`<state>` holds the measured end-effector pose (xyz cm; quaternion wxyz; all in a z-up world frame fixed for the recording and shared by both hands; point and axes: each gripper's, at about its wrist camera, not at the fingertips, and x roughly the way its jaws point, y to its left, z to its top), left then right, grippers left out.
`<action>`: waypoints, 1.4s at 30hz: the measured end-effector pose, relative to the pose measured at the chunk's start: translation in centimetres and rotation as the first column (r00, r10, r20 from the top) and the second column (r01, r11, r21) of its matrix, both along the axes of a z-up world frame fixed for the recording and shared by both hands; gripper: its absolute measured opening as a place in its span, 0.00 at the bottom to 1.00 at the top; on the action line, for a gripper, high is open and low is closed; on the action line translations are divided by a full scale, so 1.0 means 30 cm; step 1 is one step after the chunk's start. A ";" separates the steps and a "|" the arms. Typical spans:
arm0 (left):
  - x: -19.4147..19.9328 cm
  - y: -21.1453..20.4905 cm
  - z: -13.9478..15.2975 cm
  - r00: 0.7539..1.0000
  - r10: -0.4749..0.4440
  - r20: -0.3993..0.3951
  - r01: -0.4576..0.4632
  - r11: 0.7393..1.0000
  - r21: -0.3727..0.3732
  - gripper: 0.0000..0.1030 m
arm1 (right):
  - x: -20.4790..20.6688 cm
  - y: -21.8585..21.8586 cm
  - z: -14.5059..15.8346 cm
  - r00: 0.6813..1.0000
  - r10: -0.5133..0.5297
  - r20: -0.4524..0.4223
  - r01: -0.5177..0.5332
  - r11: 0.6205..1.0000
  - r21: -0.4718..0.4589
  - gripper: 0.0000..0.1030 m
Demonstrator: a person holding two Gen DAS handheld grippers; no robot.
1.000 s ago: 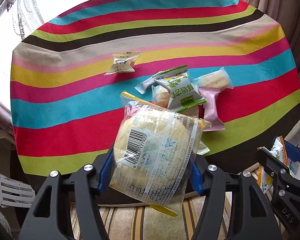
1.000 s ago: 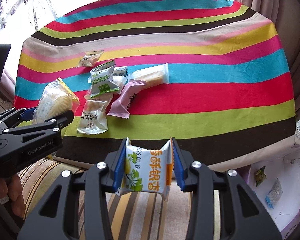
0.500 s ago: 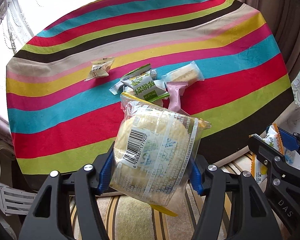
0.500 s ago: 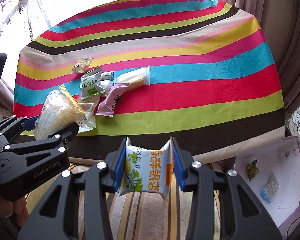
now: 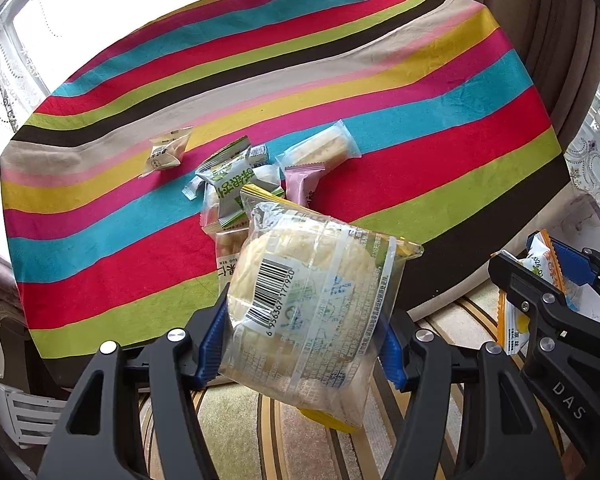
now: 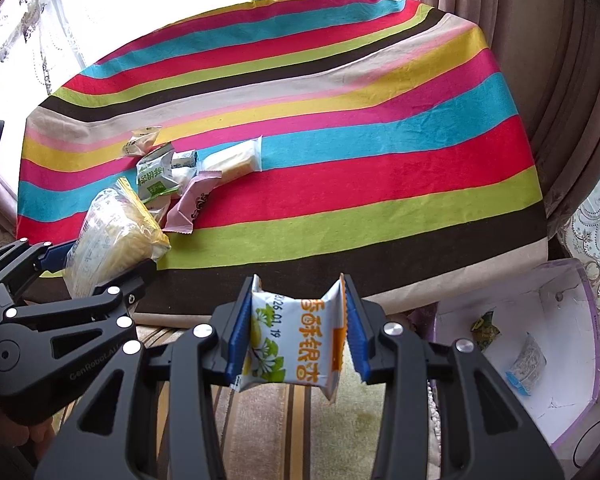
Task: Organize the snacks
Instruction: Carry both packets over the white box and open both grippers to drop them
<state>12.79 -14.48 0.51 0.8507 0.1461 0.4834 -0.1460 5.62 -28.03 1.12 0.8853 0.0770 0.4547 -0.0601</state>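
Observation:
My left gripper (image 5: 300,344) is shut on a clear bag of round pale crackers (image 5: 308,304) with a barcode, held off the table's near edge; it also shows in the right wrist view (image 6: 112,236). My right gripper (image 6: 294,336) is shut on a small white-and-orange snack packet (image 6: 296,344), seen too in the left wrist view (image 5: 540,268). Several small snack packets (image 5: 240,176) lie in a heap on the striped tablecloth (image 5: 380,92), with a lone cream packet (image 5: 166,152) to their left.
A white box with a purple rim (image 6: 540,344) stands on the floor at the right, holding two small packets (image 6: 526,356). Brown curtains (image 6: 560,60) hang at the right. A striped rug (image 6: 260,420) lies below the grippers.
Both grippers have pulled back from the table and swung right with their packets still held. The white box has come further into the right wrist view.

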 end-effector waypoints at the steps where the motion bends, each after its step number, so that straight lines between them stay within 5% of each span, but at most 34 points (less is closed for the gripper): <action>1: -0.004 -0.009 0.001 1.000 -0.005 0.001 0.005 1.000 0.000 0.60 | -0.005 -0.009 0.002 1.000 -0.007 0.001 0.007 1.000 -0.003 0.40; 29: -0.099 -0.271 0.006 0.989 -0.149 -0.002 0.149 0.988 0.032 0.60 | -0.131 -0.269 0.009 0.983 -0.182 0.023 0.183 0.981 -0.065 0.40; 42: -0.178 -0.463 -0.029 0.963 -0.266 -0.039 0.266 0.964 -0.007 0.60 | -0.204 -0.444 -0.054 0.956 -0.294 0.001 0.293 0.951 -0.098 0.41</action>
